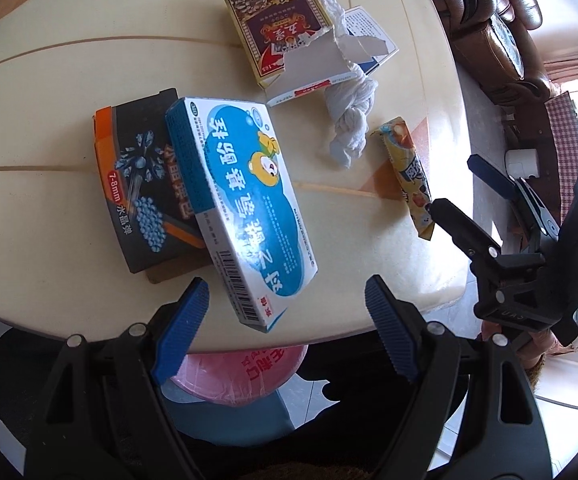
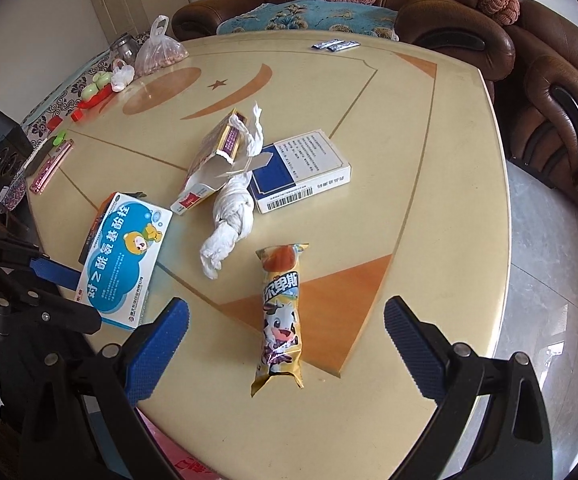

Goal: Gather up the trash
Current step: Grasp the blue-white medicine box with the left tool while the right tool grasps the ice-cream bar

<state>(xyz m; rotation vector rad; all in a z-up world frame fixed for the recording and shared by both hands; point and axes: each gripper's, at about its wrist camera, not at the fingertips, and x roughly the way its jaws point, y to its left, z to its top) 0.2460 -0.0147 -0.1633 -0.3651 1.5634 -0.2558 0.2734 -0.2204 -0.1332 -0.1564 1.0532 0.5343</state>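
now | left gripper (image 1: pixel 287 320) agape over medicine box (image 1: pixel 245 200) | right gripper (image 2: pixel 287 344) agape, snack wrapper (image 2: pixel 281 312)

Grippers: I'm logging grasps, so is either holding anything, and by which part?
Nothing is held. The left gripper and right gripper both stand open above the table.

Both wrist views look steeply down, close over table (image 1: pixel 49 92); share blue-white box (image 1: pixel 245 200).
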